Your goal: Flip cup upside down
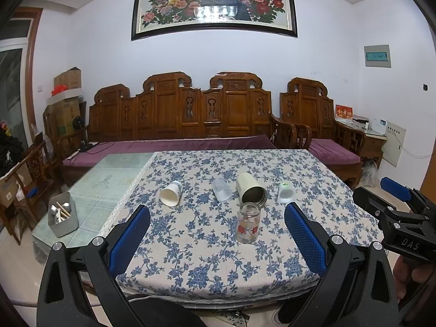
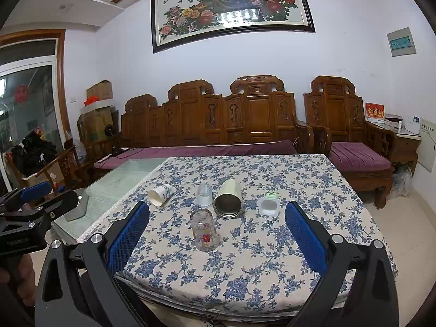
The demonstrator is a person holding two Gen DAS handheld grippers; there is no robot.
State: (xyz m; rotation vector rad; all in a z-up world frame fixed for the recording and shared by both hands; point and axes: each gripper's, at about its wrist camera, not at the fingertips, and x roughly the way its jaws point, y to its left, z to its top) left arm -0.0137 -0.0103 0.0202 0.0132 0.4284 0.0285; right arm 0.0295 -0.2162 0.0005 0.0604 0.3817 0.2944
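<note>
A clear glass cup with red flower print (image 1: 248, 223) (image 2: 205, 231) stands on the floral tablecloth (image 1: 207, 267) (image 2: 245, 272), nearest to me. Behind it lie a white paper cup (image 1: 171, 193) (image 2: 160, 194), a clear plastic cup (image 1: 222, 189) (image 2: 204, 194), a cream metal tumbler (image 1: 250, 189) (image 2: 229, 199) and a small white cup (image 1: 285, 192) (image 2: 268, 204), all on their sides. My left gripper (image 1: 218, 234) is open and empty, short of the glass cup. My right gripper (image 2: 218, 234) is open and empty, also short of it.
A grey box with utensils (image 1: 63, 214) (image 2: 79, 204) sits on the glass table part at the left. A carved wooden sofa with purple cushions (image 1: 179, 125) (image 2: 212, 125) stands behind the table. The other gripper shows at each view's edge (image 1: 403, 218) (image 2: 27, 218).
</note>
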